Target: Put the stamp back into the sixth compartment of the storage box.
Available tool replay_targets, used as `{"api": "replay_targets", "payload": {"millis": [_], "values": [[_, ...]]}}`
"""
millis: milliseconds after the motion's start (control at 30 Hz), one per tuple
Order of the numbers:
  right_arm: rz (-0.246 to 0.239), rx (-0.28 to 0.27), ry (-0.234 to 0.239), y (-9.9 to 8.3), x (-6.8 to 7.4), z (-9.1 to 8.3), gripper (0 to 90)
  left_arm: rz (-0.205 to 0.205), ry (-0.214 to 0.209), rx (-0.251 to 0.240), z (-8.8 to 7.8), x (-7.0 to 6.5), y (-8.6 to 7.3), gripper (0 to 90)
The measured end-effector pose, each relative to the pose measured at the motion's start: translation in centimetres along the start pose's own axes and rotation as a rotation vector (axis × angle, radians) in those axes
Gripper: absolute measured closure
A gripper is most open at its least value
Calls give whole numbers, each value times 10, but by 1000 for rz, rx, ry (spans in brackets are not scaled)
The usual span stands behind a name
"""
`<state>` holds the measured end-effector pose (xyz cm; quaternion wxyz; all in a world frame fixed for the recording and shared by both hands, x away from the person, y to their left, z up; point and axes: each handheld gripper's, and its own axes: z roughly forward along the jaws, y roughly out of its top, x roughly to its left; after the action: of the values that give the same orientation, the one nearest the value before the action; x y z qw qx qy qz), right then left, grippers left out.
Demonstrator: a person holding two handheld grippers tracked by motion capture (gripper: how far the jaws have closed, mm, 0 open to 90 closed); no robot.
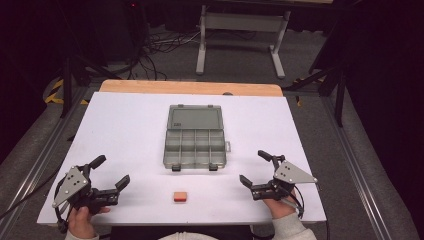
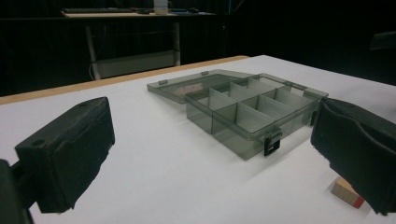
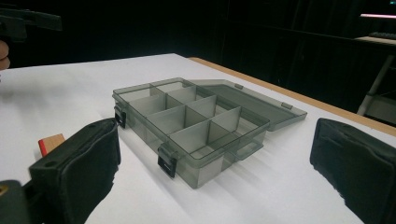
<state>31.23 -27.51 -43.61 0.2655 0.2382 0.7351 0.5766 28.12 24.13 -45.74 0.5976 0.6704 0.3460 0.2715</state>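
We list first the compartment box (image 1: 195, 142), a smoke-grey translucent plastic organiser at the centre of the high view, resting on the white table top (image 1: 130, 130). Its lid (image 1: 195, 118) is thrown fully back and lies flat on the table toward the upper part of the frame, joined to the tray along the far edge. The tray is split by partitions into small cells; as far as we can make out through the tinted plastic, the cells hold nothing. Two black latches (image 1: 176, 168) hang at its lower edge.

Next, a small wooden block (image 1: 180, 196) with a red edge, lower centre of the high view, lying on the table below the box and apart from it, between the two grippers. In the left gripper view it shows at the lower right, partly behind a jaw; in the right gripper view it sits at the left edge.

Left gripper (image 1: 107, 172), lower left of the high view, held in a hand (image 1: 80, 220): jaws spread wide, nothing between them.

Right gripper (image 1: 254, 168), lower right of the high view, held likewise: jaws spread wide, nothing between them.

Both grippers stand well apart from the box and from the block. A strip of bare wood (image 1: 190, 88) runs along the table's far edge.
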Motion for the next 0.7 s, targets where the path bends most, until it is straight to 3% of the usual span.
{"api": "replay_targets", "payload": {"millis": [700], "values": [[6, 6, 16, -1, 1, 2, 27, 16, 1, 4, 1, -2, 0, 6]]}}
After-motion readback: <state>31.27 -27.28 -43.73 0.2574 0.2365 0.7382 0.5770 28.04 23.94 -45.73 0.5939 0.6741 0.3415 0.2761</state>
